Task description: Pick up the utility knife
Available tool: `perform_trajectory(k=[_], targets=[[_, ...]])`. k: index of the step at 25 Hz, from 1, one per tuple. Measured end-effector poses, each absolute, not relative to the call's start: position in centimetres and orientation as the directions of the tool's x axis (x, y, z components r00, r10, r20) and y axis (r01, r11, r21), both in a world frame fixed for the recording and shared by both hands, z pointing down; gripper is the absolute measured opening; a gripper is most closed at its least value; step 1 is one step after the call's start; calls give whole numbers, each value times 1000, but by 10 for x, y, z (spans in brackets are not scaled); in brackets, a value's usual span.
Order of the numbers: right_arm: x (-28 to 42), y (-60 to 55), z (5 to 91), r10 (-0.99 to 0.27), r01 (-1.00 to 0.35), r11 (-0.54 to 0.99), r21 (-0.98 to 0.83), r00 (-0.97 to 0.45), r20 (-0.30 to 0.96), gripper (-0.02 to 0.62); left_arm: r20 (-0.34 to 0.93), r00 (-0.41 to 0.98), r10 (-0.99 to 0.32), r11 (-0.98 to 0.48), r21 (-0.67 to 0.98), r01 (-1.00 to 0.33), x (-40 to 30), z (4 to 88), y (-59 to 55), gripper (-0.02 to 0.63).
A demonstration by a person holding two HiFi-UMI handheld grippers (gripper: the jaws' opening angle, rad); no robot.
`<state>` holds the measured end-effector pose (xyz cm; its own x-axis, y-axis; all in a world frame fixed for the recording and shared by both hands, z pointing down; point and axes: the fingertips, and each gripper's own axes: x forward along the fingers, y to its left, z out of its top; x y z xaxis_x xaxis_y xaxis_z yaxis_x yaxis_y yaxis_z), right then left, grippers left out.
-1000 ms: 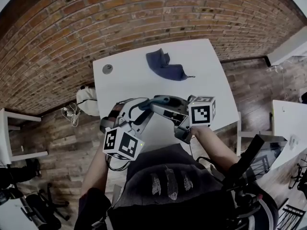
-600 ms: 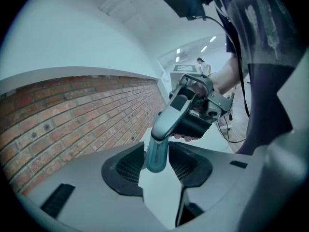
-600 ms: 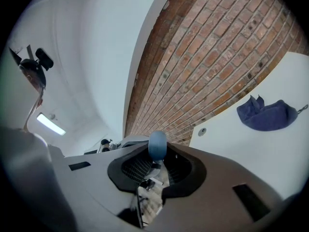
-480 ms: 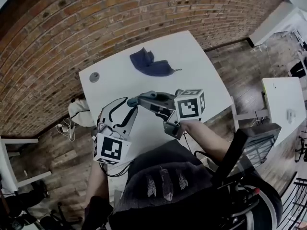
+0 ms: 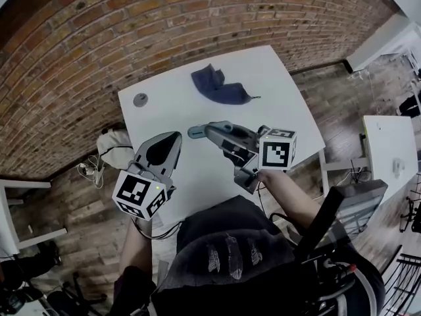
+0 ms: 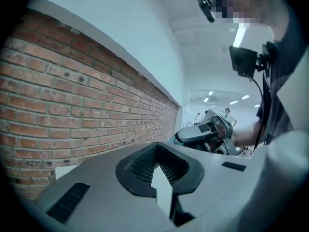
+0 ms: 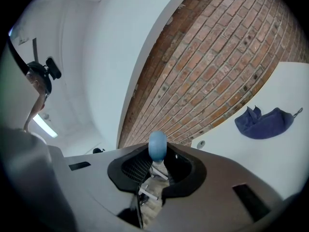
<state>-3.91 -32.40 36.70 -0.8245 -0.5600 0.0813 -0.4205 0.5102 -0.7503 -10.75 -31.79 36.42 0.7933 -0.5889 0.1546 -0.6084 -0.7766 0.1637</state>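
Observation:
The utility knife (image 5: 195, 132) is held above the white table (image 5: 283, 104), its rounded blue end sticking out past the tips of my right gripper (image 5: 209, 129). In the right gripper view that blue end (image 7: 157, 146) sits between the jaws of the right gripper (image 7: 155, 166), which have closed on it within the last second. My left gripper (image 5: 175, 138) hangs to the knife's left, apart from it. Its jaws have just been closing and now meet with nothing between them in the left gripper view (image 6: 159, 170).
A crumpled dark blue cloth (image 5: 220, 87) lies on the table's far side, also showing in the right gripper view (image 7: 264, 122). A small grey disc (image 5: 140, 99) sits at the far left corner. A white bag (image 5: 115, 147) lies on the floor at left. Another white table (image 5: 388, 150) stands at right.
A second ago both grippers met at the knife. The left one has since drawn away to the left, rolled over and shut empty. The right one keeps the knife.

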Motion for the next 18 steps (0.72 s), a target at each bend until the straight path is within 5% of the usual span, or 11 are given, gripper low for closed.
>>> perform_trajectory(k=[7, 18], targets=[[-20, -323, 351, -594, -379, 501, -778, -804, 9, 71, 92, 825, -557, -776, 296, -557, -100, 355, -318, -3], [27, -289, 362, -543, -431, 602, -672, -838, 50, 71, 205, 766, -609, -739, 203, -642, -49, 360, -291, -3]])
